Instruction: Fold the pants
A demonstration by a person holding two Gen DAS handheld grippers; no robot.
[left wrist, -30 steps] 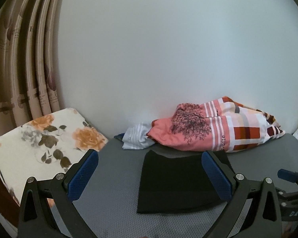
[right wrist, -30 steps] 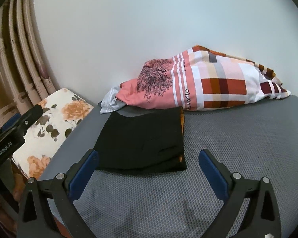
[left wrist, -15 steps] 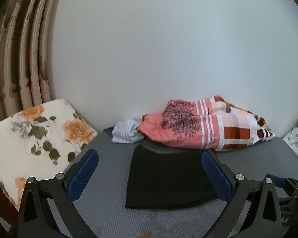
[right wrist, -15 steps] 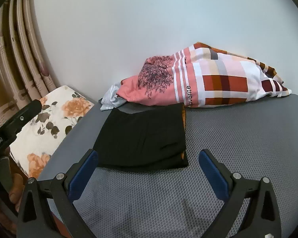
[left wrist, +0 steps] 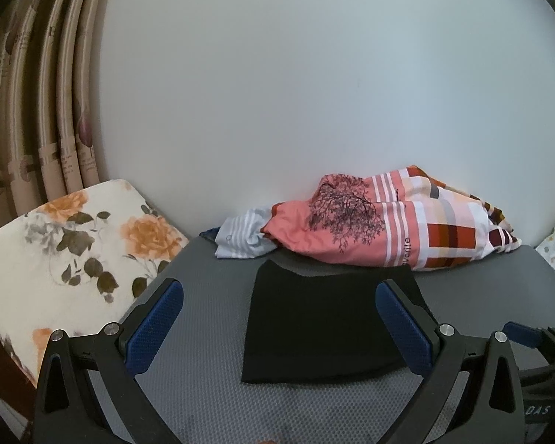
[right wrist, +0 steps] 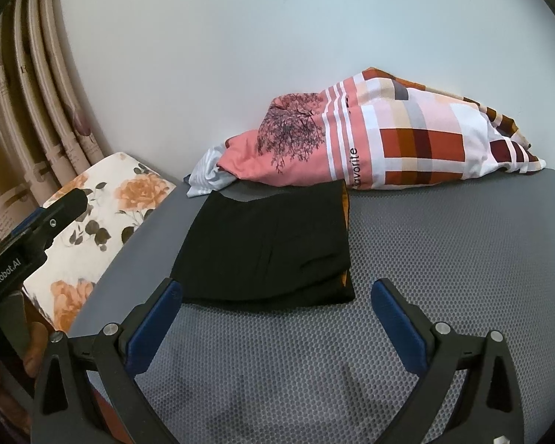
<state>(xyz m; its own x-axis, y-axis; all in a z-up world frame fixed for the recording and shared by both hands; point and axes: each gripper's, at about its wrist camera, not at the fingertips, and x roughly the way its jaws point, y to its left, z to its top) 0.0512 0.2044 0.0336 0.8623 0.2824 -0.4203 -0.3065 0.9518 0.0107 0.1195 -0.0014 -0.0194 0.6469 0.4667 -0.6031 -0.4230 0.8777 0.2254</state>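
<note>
You are working over a grey mesh-textured surface [right wrist: 444,259] that runs back to a plain white wall [left wrist: 314,92], with ribbed curtains [left wrist: 55,111] at the far left. A floral cushion [left wrist: 55,259] borders the surface on the left, and a pink and plaid bundle of bedding [right wrist: 388,148] is heaped against the wall.

The black pants [right wrist: 270,251] lie flat on the surface, just in front of that bundle and touching its lower edge, already folded into a compact rectangle with an orange lining showing along the right edge. Judging by that, the fold looks close to done.

The pants lie ahead of both grippers and touch neither. From your right gripper [right wrist: 277,318] they sit ahead and slightly to the left, with their near edge just beyond the blue pads. From your left gripper [left wrist: 279,318] they sit ahead and to the right (the right pad overlaps the cloth in that view). The rectangle is nearly square, so I cannot tell its long axis. Your right gripper seems marginally nearer.

Both sets of jaws are spread wide and hold nothing.

Readable writing: "GenRobot.AI" on the left gripper's body in the right view, "DAS" on the right gripper's body in the left view, and "favorite" on the bedding.
</note>
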